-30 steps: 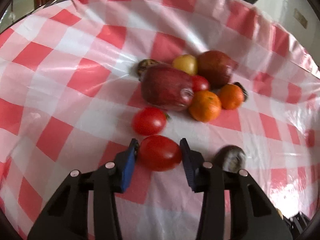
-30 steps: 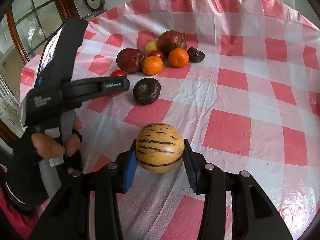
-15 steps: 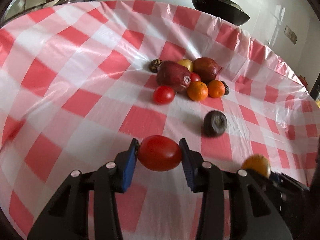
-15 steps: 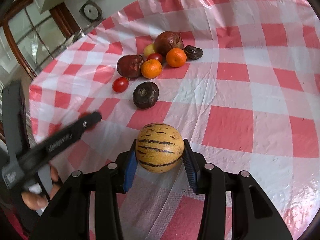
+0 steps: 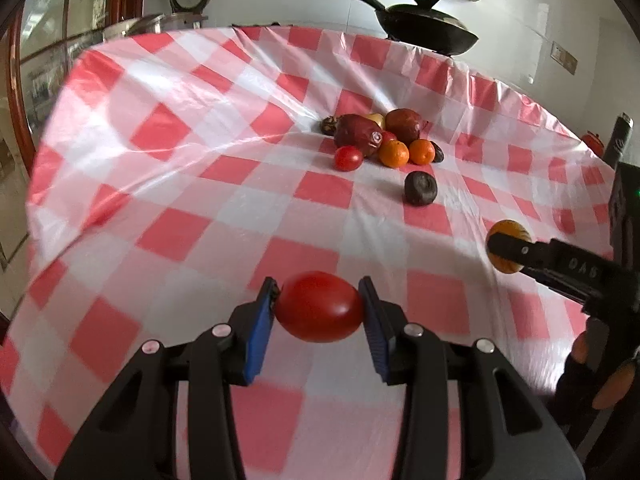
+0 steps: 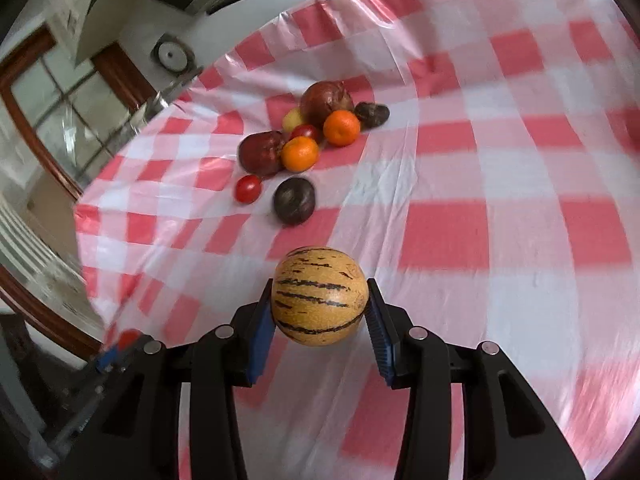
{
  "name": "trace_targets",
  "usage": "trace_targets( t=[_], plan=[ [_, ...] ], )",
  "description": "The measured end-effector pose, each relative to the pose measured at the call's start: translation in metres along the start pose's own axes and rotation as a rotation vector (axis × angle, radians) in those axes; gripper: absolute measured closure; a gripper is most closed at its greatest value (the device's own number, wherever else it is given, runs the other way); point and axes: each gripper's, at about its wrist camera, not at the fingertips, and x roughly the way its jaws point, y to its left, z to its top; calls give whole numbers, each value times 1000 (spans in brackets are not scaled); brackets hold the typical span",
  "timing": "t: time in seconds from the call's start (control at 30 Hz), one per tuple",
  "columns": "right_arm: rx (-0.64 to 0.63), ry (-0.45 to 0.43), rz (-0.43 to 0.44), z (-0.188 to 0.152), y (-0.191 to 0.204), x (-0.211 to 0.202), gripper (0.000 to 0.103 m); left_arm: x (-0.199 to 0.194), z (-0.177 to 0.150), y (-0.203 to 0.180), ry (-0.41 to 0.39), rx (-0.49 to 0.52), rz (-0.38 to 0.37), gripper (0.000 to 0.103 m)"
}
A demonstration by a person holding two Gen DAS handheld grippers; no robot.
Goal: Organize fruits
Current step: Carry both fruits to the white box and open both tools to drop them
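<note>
Left tongs (image 5: 319, 307): clenched on a red tomato (image 5: 319, 306), blue pads pressed to both sides, fruit carried clear above the counter (image 5: 168, 184). Jaws are narrowed only to the tomato's width.

Right tongs (image 6: 320, 307): clenched on a round yellow melon (image 6: 320, 295) with dark stripes, pads set against its flanks, also held above the cloth. In the left wrist view the same melon is seen at the right edge, gripped in the other tool, with gloved fingers (image 5: 576, 354) on the handle below it.

Step in hand, as judged: carry phase. One fruit is held in each tool, both well apart from the heap. No tray, bowl or marked spot is seen, so the destination cannot be told.

Further out: a dark round fruit (image 6: 294, 201) lies alone on the checked cloth, between the tongs and the heap. Beside it a small tomato (image 6: 248, 188). Behind these, the heap: two oranges (image 6: 300, 153), two large dark-red fruits (image 6: 262, 151), a yellow one half hidden, another small red one, and a dark wrinkled fruit at the far right end. A black pan (image 5: 430, 26) is seen past the counter's far edge.

Next move, as judged: each fruit is to be lowered onto bare cloth and steadied before release, since round fruit may roll on the slick plastic cover.
</note>
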Motion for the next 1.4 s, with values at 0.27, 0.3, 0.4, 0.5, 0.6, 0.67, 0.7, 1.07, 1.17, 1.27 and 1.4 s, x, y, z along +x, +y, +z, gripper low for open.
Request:
trace_targets(
  t=[0.27, 0.3, 0.4, 0.5, 0.6, 0.67, 0.7, 1.07, 1.17, 1.27, 1.4],
  plan=[
    [-93, -8, 37, -41, 60, -24, 61, -45, -29, 38, -25, 6, 37, 61],
    [-116, -1, 40, -46, 71, -25, 61, -50, -32, 43, -27, 1, 41, 61],
    [-176, 16, 55, -61, 96, -26, 61, -61, -40, 55, -33, 0, 60, 61],
    [-243, 37, 63, -76, 120, -25, 61, -76, -49, 69, -44, 14, 89, 61],
    [-302, 62, 85, -92, 142, -22, 61, -88, -59, 82, -51, 17, 108, 61],
    [-335, 79, 95, -101, 156, -19, 61, -94, -67, 93, -46, 7, 117, 61],
    [-360, 92, 101, -108, 164, -17, 61, -99, -72, 101, -41, -1, 123, 61],
    [-589, 187, 212, -170, 245, -12, 61, -152, -120, 184, -75, -150, 216, 61],
    [-684, 211, 267, -192, 272, -13, 61, -170, -140, 214, -81, -223, 259, 61],
    [-785, 256, 319, -220, 299, -10, 61, -181, -163, 240, -63, -292, 288, 61],
    [-927, 359, 359, -269, 330, 4, 61, -181, -195, 262, -2, -318, 348, 61]
  ],
)
